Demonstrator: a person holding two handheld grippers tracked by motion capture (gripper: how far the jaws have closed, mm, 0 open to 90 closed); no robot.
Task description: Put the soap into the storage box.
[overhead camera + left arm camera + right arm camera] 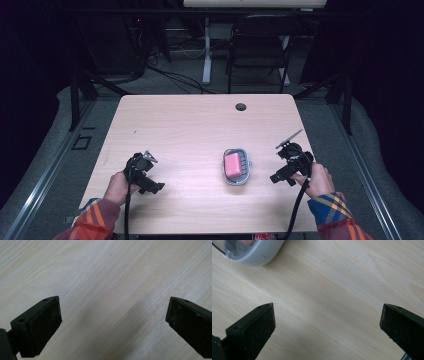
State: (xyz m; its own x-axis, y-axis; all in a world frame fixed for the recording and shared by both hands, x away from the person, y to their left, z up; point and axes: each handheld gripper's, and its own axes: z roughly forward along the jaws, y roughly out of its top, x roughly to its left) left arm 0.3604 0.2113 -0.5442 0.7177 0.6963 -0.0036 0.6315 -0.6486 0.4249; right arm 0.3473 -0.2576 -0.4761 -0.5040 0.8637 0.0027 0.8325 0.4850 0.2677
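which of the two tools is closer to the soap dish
The right tool, just right of the soap dish. The left tool sits farther off across bare table.

- Your left gripper (150, 181) sits low in your left hand (119, 187), jaws spread wide with nothing between them, just bare surface (105, 277) ahead.
- Your right gripper (280, 175) is held in your right hand (316, 181), jaws spread fully apart and nothing between them.
- Both plaid-sleeved forearms enter from the near edge, well apart.
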